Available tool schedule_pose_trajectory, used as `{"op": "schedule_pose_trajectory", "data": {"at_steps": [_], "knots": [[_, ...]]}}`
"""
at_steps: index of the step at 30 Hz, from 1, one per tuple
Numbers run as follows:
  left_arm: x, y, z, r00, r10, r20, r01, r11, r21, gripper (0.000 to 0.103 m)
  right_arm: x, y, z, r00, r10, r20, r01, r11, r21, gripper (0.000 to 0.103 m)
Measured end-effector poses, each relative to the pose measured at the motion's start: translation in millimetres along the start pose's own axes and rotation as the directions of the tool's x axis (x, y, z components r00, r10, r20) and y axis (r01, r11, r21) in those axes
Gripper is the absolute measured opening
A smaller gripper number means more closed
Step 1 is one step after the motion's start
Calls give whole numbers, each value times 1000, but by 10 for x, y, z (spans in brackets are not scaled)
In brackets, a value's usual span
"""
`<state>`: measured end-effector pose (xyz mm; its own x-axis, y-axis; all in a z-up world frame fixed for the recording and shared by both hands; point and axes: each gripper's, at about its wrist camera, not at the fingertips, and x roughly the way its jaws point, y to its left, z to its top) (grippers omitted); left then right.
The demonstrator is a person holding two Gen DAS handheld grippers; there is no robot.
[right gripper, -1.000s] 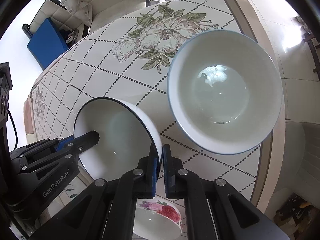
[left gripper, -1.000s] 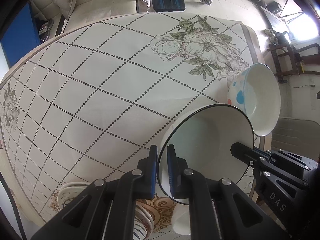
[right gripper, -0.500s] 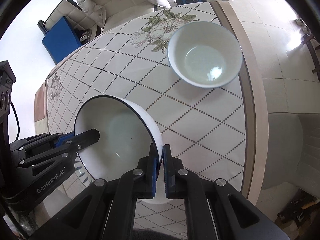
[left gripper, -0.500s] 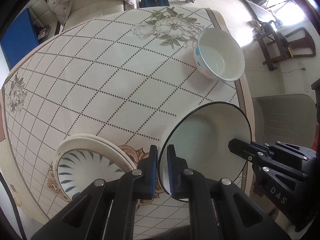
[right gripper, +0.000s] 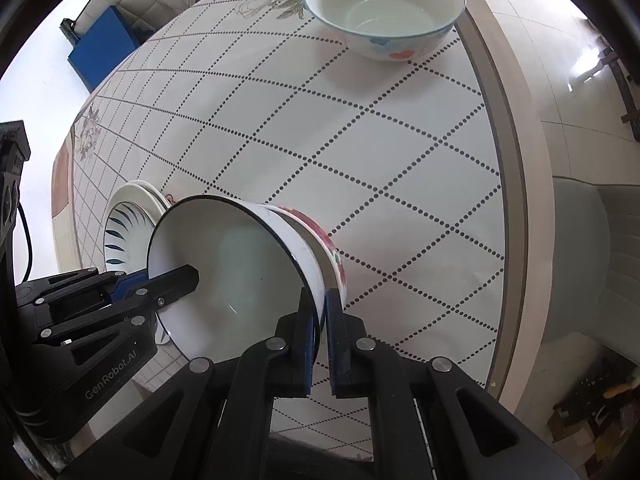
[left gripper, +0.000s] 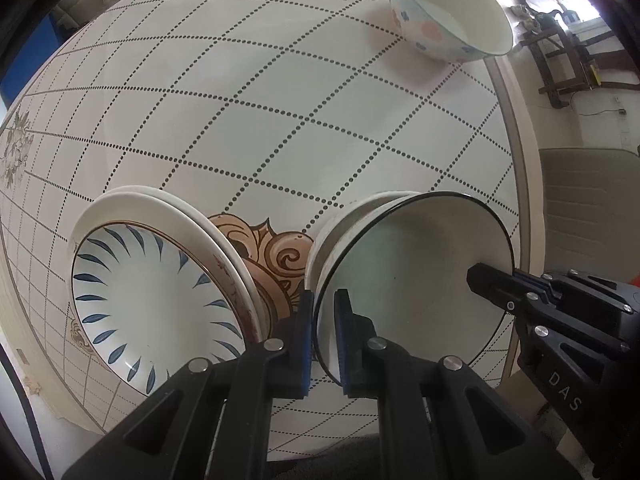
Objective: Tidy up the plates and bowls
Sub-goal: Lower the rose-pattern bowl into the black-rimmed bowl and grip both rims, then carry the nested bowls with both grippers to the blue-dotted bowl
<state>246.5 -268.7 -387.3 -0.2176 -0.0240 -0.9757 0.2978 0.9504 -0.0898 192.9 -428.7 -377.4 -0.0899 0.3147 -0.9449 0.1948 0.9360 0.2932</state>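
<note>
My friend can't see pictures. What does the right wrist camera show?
Two black grippers, right and left, pinch opposite rims of a black-rimmed white bowl above a red-flowered bowl. A spotted bowl sits farther off on the dotted tablecloth.

Between the matt black plastic tongs, the black-rimmed bowl (left gripper: 416,280) looked glossy glazed ceramic; ahead of them, the tablecloth (left gripper: 280,120) appeared smooth, faintly shiny.
</note>
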Motion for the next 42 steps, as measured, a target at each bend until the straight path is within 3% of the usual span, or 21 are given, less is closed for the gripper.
{"op": "schedule_pose_trajectory", "data": {"at_steps": [16, 24, 30, 33, 34, 36, 38, 40, 42], "knots": [[118, -40, 55, 999, 31, -45, -32, 999, -9, 9, 182, 31, 45, 996, -21, -81, 22, 1000, 9, 10], [192, 37, -14, 998, 8, -64, -11, 999, -42, 12, 180, 2, 55, 994, -6, -108, 9, 1000, 28, 10], [-177, 70, -88, 999, 11, 38, -9, 998, -54, 12, 68, -26, 26, 994, 33, -100, -32, 999, 17, 10], [-430, 101, 34, 994, -17, 110, 25, 997, -77, 28, -81, -108, 32, 992, 90, -88, -88, 996, 30, 11], [-498, 102, 105, 991, -29, 128, 40, 996, -83, 32, -144, -142, 56, 993, 98, -72, -96, 995, 36, 14], [-601, 78, 301, 989, -44, 144, 58, 994, -91, 33, -307, -230, 134, 995, 99, -16, -98, 994, 47, 35], [-678, 65, 522, 985, -70, 160, 89, 990, -113, 33, -492, -333, 247, 990, 114, 80, -119, 991, 61, 81], [-731, 25, 807, 981, -92, 172, 114, 986, -125, 33, -641, -439, 396, 983, 110, 146, -121, 990, 68, 92], [-792, -18, 1062, 977, -114, 180, 137, 982, -126, 33, -747, -571, 593, 979, 97, 180, -113, 990, 85, 92]]}}
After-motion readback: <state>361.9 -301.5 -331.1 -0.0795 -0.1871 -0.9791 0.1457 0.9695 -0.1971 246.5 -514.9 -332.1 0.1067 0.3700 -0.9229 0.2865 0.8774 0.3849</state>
